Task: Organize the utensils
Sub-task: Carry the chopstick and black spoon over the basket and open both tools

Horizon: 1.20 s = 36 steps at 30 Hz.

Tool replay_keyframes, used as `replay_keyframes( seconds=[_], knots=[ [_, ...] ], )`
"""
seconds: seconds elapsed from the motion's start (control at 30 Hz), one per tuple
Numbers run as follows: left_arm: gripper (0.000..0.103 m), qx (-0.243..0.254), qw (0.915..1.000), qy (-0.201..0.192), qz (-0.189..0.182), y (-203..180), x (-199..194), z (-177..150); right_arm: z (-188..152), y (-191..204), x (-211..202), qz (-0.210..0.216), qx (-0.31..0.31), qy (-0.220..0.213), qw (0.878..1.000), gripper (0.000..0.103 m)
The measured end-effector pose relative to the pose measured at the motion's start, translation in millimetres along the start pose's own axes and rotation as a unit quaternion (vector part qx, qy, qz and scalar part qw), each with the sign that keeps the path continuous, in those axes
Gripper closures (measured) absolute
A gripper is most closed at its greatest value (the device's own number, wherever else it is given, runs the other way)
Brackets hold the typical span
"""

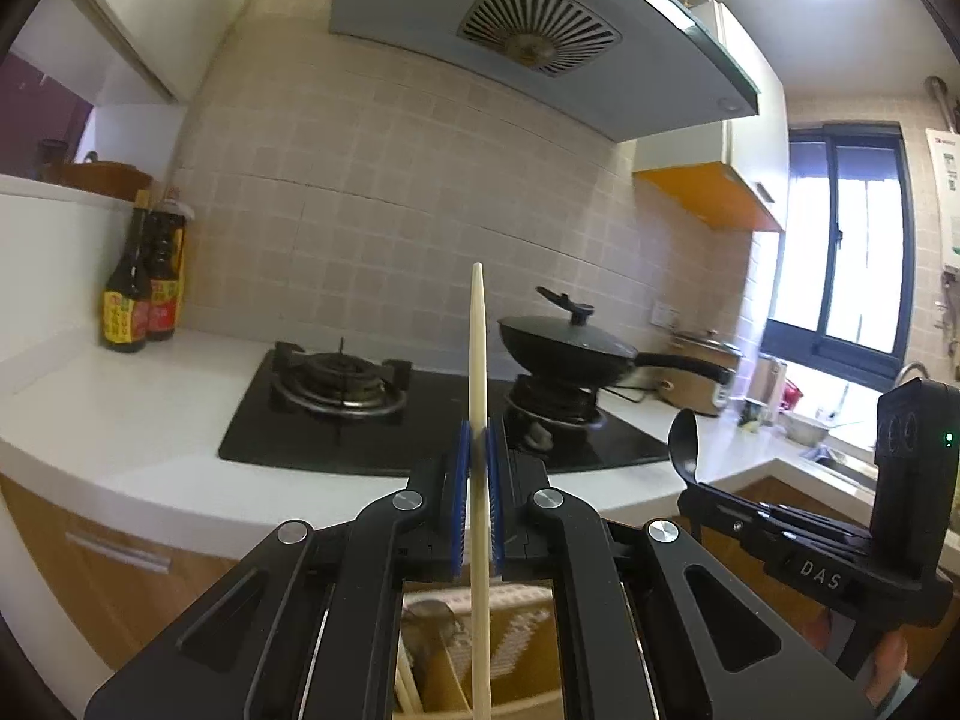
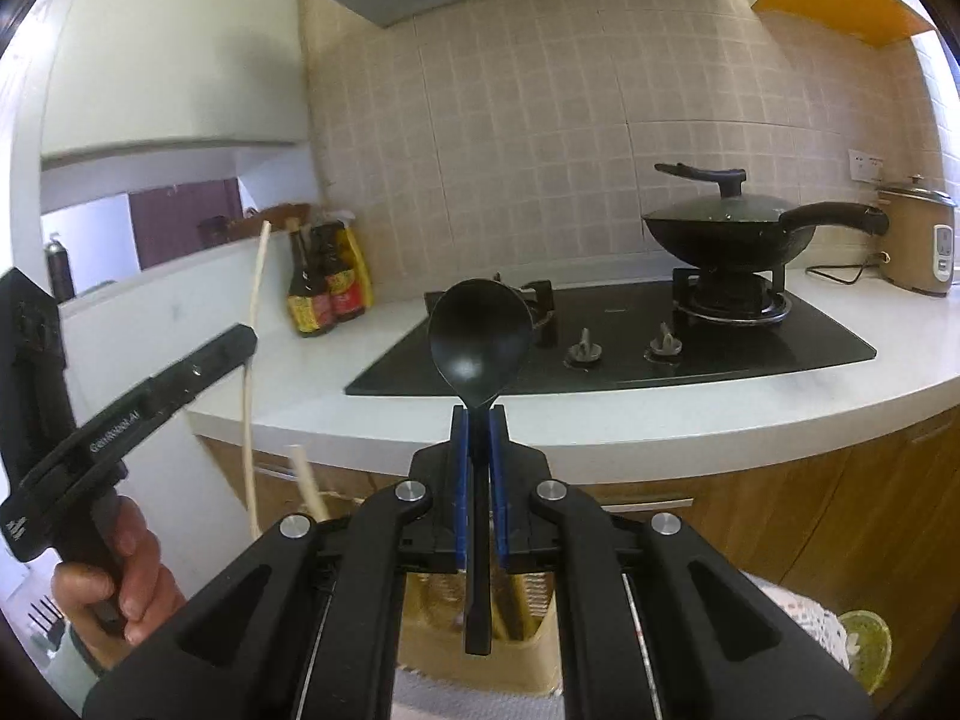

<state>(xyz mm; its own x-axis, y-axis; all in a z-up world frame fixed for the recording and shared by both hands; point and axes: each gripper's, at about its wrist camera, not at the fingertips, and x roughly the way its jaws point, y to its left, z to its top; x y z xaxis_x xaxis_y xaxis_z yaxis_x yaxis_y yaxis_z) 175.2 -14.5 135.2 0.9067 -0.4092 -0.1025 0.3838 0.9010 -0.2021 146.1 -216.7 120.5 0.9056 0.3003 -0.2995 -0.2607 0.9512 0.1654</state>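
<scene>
My left gripper [image 1: 478, 441] is shut on a pale chopstick [image 1: 477, 348] that stands upright between its blue pads, its tip high above the stove. The right gripper [image 2: 478, 420] is shut on the handle of a black spoon [image 2: 480, 333], bowl up and facing me. From the left wrist view the spoon [image 1: 684, 441] and right gripper show at the right. In the right wrist view the chopstick [image 2: 257, 288] and the left gripper [image 2: 243, 345] show at the left, held by a hand [image 2: 129, 576]. Below both grippers sits a cardboard box [image 2: 432, 654] holding more utensils, including another chopstick [image 2: 309, 483].
A white counter [image 1: 120, 420] carries a black gas hob [image 2: 690, 342] with a lidded black wok [image 2: 729, 228] on its right burner. Two sauce bottles [image 1: 141, 294] stand at the left by the tiled wall. A rice cooker [image 2: 918, 240] sits at the right. A range hood [image 1: 540, 42] hangs overhead.
</scene>
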Motion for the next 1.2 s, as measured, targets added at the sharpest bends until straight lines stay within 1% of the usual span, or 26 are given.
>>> replay_keyframes(
  seconds=[0.13,0.27,0.33,0.37,0.47,0.53,0.57,0.63,0.73,0.8,0.83,1.03,1.1,1.13,1.17,1.2],
  knots=[
    [0.099,-0.001,0.9997,-0.009,0.022,6,14,-9,-6,-6,22,-0.001,0.004,0.005,1.0,0.098],
    [0.099,0.005,0.9991,-0.014,0.038,11,20,-19,-18,-4,32,-0.007,-0.006,-0.003,1.0,0.098],
    [0.099,0.005,0.9991,-0.014,0.039,14,22,-23,-24,-2,34,-0.021,-0.02,-0.011,1.0,0.098],
    [0.099,0.001,0.9994,-0.014,0.033,16,22,-25,-26,-1,35,-0.023,-0.025,-0.014,0.999,0.098],
    [0.099,-0.007,0.9996,-0.014,0.023,21,21,-29,-34,-3,33,-0.024,-0.027,-0.028,0.999,0.098],
    [0.098,-0.005,0.9996,-0.016,0.025,21,17,-32,-36,-5,28,-0.022,-0.027,-0.034,0.999,0.097],
    [0.092,-0.003,0.9996,-0.014,0.025,21,16,-34,-36,-5,25,-0.019,-0.026,-0.034,0.999,0.097],
    [0.084,-0.001,0.9997,-0.01,0.024,19,14,-36,-37,-7,18,-0.017,-0.024,-0.033,0.999,0.095],
    [0.082,0.002,0.9998,0.0,0.02,18,7,-39,-39,-9,4,-0.017,-0.022,-0.033,0.999,0.094],
    [0.074,0.004,0.9998,0.004,0.022,18,1,-41,-40,-9,-4,-0.012,-0.016,-0.031,0.999,0.09],
    [0.069,0.004,0.9997,0.005,0.023,18,-3,-41,-41,-9,-6,-0.004,-0.014,-0.027,1.0,0.086],
    [0.067,-0.001,0.9997,0.009,0.022,20,-21,-37,-38,2,-11,0.003,-0.03,-0.003,1.0,0.086],
    [0.064,0.001,0.9997,0.01,0.022,20,-28,-36,-36,5,-16,0.007,-0.034,-0.001,0.999,0.085],
    [0.062,0.002,0.9997,0.011,0.021,20,-31,-35,-35,8,-19,0.008,-0.04,0.001,0.999,0.08],
    [0.062,0.003,0.9997,0.013,0.019,19,-35,-34,-33,11,-22,0.004,-0.046,0.002,0.999,0.07],
    [0.062,0.005,0.9997,0.015,0.019,19,-38,-34,-31,13,-22,0.003,-0.052,0.004,0.999,0.063]
  ],
)
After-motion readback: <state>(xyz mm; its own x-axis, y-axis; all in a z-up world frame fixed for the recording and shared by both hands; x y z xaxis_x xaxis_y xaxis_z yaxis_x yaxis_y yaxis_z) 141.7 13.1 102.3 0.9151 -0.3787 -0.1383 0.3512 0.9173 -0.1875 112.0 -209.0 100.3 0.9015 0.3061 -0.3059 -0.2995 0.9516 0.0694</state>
